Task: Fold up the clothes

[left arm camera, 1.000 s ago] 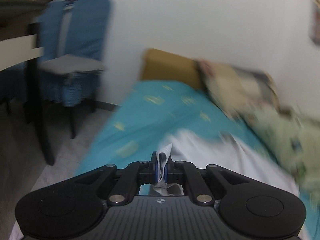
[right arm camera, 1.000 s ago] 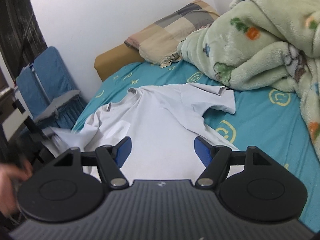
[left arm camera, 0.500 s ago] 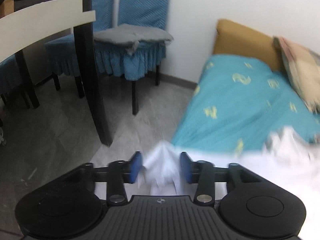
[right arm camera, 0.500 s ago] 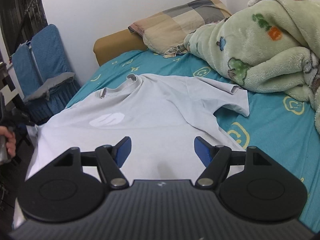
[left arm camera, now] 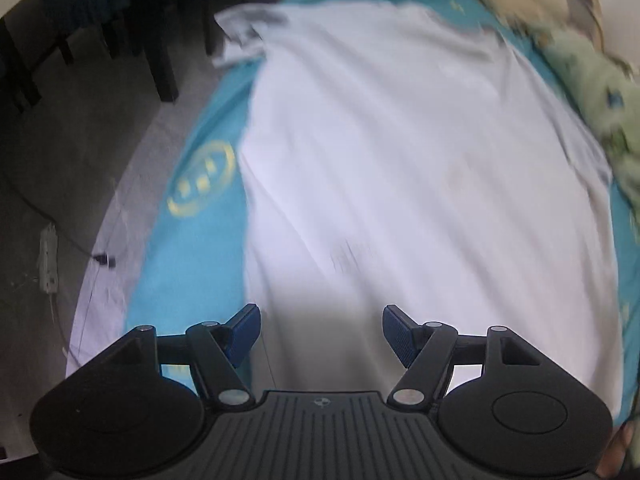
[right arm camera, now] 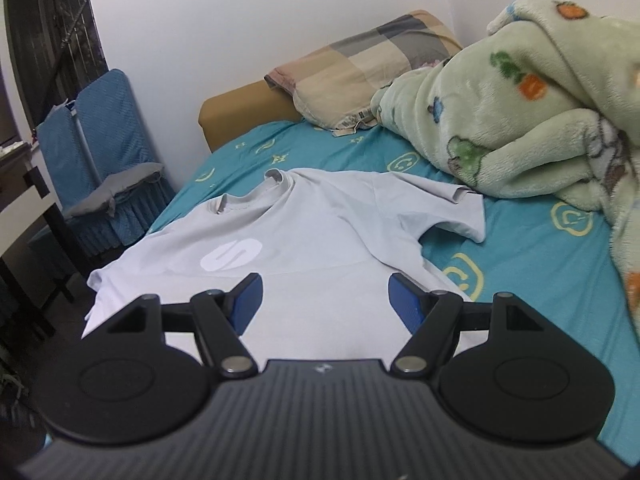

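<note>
1. The T-shirt (right arm camera: 320,240) lay spread flat and face up on the bed (right arm camera: 532,248), its collar (right arm camera: 256,196) toward the headboard and pillow (right arm camera: 360,80), its hem toward both grippers — so its long axis ran straight away from them.
2. One sleeve (right arm camera: 452,212) lay out toward the heaped green blanket (right arm camera: 540,120), stopping just short of it; the opposite sleeve (left arm camera: 240,36) reached the edge of the bed beside the chairs (right arm camera: 100,152), though blur in the left wrist view hid how far it hung over.
3. The left gripper (left arm camera: 320,334) pointed steeply down over the hem end, near the shirt's floor-side edge. Its jaws had just been opening and stood apart, with nothing pinched between them — only the flat cloth showed below the gap.
4. The right gripper (right arm camera: 322,300) sat at a shallower angle over the lower middle of the shirt, jaws also wide apart and empty, pads clear of the fabric.
5. Judged from this layout, the shirt seemed ready for a first fold, none yet made. The left gripper was the nearer to the floor-side edge and sleeve, the right to the blanket-side sleeve.
6. The likely snag: the blanket crowded that far sleeve, and a fold there could drag against it.
</note>
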`<state>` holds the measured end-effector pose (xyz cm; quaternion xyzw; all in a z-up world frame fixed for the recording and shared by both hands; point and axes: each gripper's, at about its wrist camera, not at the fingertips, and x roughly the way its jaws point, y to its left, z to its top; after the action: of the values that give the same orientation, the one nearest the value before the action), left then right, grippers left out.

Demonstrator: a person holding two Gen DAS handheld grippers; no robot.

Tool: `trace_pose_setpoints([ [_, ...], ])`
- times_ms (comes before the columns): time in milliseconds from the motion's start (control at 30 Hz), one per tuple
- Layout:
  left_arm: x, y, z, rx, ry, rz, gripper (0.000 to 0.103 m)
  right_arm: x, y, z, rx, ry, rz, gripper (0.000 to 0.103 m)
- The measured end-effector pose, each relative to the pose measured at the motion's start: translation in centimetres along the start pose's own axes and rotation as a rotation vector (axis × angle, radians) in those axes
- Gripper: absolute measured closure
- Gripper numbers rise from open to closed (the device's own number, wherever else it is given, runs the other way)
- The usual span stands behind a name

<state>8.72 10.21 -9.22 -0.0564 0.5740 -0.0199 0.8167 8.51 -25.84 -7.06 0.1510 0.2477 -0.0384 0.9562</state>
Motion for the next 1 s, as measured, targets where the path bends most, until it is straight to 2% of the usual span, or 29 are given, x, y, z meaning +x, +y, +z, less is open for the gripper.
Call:
trace_pose_setpoints([
  [100, 0.1, -1.8, -2.5, 0.043, 0.051, 0.035, 0.033, -1.9, 0.1, -0.2, -0.021, -0.017, -0.011, 0.031],
  [200, 0.9, -2.9, -3.2, 0.066, 0.104, 0.089, 0.049, -3.3, 0.1, -0.6, -0.035, -0.018, -0.026, 0.031],
  [267, 0.7, -2.8, -3.6, 0.070, 0.125, 0.088, 0.088, -3.8, 0.0, -0.8, -0.031, -0.011, -0.031, 0.031],
  [333, -0.6, -2.5, -4.0, 0.104, 0.108, 0.087, 0.099, -4.1, -0.2, -0.8, -0.030, -0.010, -0.039, 0.031],
  [500, -5.0, -0.5, -4.6, 0.160, 0.120, 0.163, 0.101, -4.2, -0.8, -0.5, 0.005, -0.014, -0.028, 0.031],
  [567, -5.6, 1.0, -4.5, 0.165, 0.152, 0.222, 0.102, -4.1, -0.8, -0.4, 0.013, -0.012, -0.017, 0.031],
  [633, -6.3, 1.8, -5.1, 0.153, 0.175, 0.246, 0.102, -4.0, -0.8, -0.4, 0.011, -0.010, -0.009, 0.031],
  [700, -7.1, 2.1, -5.4, 0.137, 0.172, 0.247, 0.101, -4.0, -0.8, -0.3, 0.014, -0.008, 0.002, 0.031],
  [733, -7.5, 1.9, -5.2, 0.133, 0.150, 0.245, 0.094, -4.0, -0.8, -0.3, 0.017, -0.007, 0.007, 0.031],
  [800, -8.0, 1.0, -4.6, 0.134, 0.096, 0.233, 0.079, -4.1, -0.8, -0.2, 0.024, -0.008, 0.015, 0.031],
  [867, -8.6, -0.4, -3.8, 0.143, 0.022, 0.208, 0.049, -4.2, -0.9, -0.1, 0.028, -0.012, 0.018, 0.031],
  [1000, -10.4, -3.4, -1.7, 0.155, -0.200, 0.131, 0.029, -4.1, -1.3, 0.1, 0.050, -0.025, 0.026, 0.031],
])
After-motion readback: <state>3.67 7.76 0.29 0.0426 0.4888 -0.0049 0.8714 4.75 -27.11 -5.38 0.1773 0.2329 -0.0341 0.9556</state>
